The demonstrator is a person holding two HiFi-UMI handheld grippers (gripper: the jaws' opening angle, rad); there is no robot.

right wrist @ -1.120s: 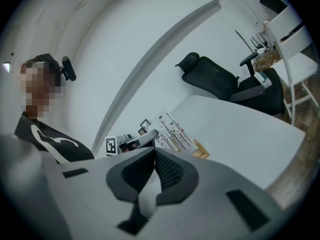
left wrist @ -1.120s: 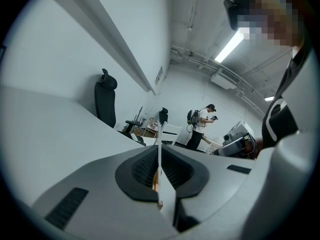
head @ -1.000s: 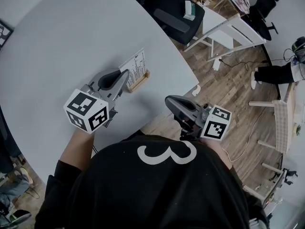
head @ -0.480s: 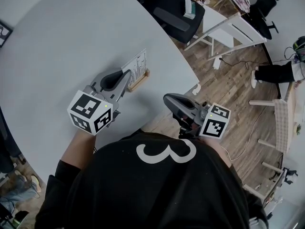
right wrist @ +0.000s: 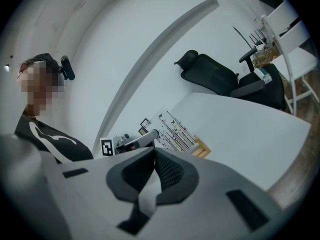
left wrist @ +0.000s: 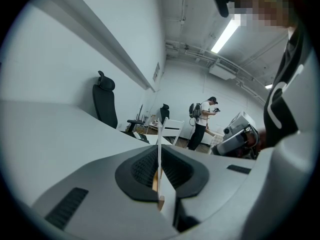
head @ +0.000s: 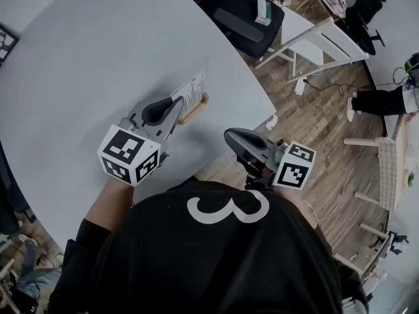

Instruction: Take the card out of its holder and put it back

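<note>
A white printed card (head: 191,91) stands in a small wooden holder (head: 195,112) near the right edge of the round white table (head: 85,64). My left gripper (head: 175,107) is shut on the card's near edge. In the left gripper view the card (left wrist: 159,144) shows edge-on between the dark pads (left wrist: 145,170), with the holder (left wrist: 156,182) just below. My right gripper (head: 230,136) hangs off the table's edge over the floor, shut and empty. The right gripper view shows its jaws (right wrist: 154,156) closed, with the card (right wrist: 172,131), the holder (right wrist: 202,147) and the left gripper (right wrist: 134,142) beyond.
A black office chair (head: 242,15) stands past the table's far edge. White chairs (head: 321,41) sit on the wooden floor (head: 314,129) to the right. A seated person's legs (head: 380,100) show at far right. Another person (left wrist: 202,121) stands across the room.
My left gripper, still shut on the card, has edged slightly right and away from me and rolled a little. The right gripper has stayed put.
</note>
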